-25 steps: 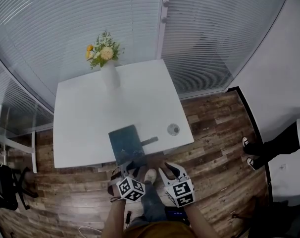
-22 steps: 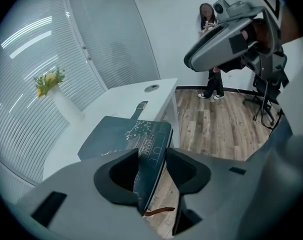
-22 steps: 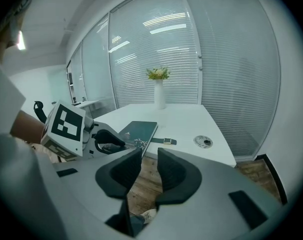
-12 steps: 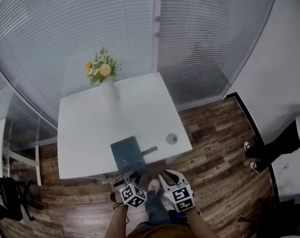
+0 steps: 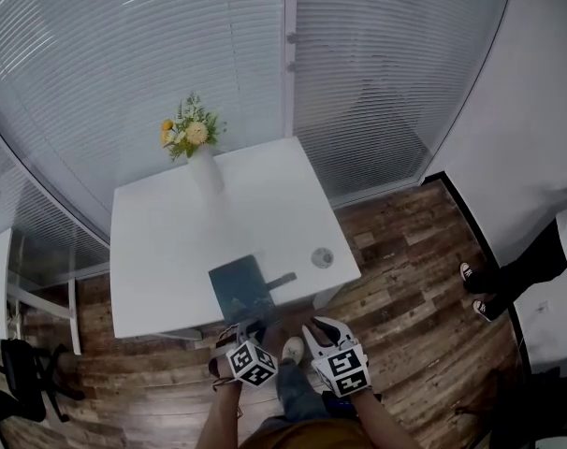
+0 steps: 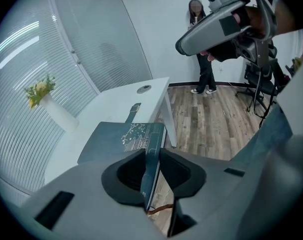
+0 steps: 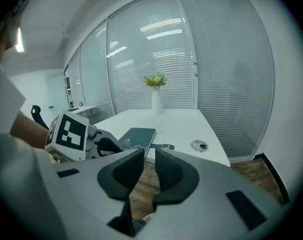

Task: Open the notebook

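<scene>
Notebook [image 5: 239, 286] flat at table's [image 5: 171, 241] near edge, near end overhanging, long axis running near edge to far edge. Closed; strap tab sticks out from right long side.

Left gripper [image 6: 152, 153]: jaws just been closing, tips now against both faces of overhanging near end. Whole thickness looks clamped, not cover alone.

Right gripper [image 7: 150, 153]: jaws just been closing, narrow gap left, nothing between. Notebook lies ahead and left of it.

Judgement: left steadies book; right nearer strap side, so cover lift falls to right.

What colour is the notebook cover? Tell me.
Notebook: dark teal, white drawing; clearest in left gripper view.
</scene>
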### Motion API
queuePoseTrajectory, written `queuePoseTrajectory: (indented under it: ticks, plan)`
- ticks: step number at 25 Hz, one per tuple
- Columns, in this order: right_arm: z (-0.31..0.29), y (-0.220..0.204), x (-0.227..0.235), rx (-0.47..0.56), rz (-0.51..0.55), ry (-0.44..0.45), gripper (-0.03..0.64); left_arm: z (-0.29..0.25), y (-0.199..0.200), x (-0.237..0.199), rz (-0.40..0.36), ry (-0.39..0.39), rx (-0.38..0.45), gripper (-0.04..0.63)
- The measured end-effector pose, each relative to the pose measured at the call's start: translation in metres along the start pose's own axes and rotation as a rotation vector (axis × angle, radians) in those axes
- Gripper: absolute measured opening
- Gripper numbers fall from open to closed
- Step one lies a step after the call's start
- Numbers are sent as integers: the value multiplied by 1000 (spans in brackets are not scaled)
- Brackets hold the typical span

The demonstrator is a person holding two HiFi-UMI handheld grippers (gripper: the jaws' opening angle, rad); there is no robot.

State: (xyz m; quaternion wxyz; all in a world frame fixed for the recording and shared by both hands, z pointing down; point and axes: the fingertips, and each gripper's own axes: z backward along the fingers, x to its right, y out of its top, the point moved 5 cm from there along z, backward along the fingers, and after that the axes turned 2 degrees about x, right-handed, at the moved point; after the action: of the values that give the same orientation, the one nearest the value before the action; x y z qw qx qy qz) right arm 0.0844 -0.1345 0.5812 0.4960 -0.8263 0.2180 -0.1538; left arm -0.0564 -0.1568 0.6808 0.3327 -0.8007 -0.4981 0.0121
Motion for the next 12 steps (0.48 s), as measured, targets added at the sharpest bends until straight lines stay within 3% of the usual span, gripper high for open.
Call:
queuePoseTrajectory:
  ticks: [3,12]
  plan:
    - [5,-2,1,2,-5,-6,78,2,1,5,24,-9,17,106]
    - [8,9,-3,7,4,-2,75,11,6,1,-6,5,33,84]
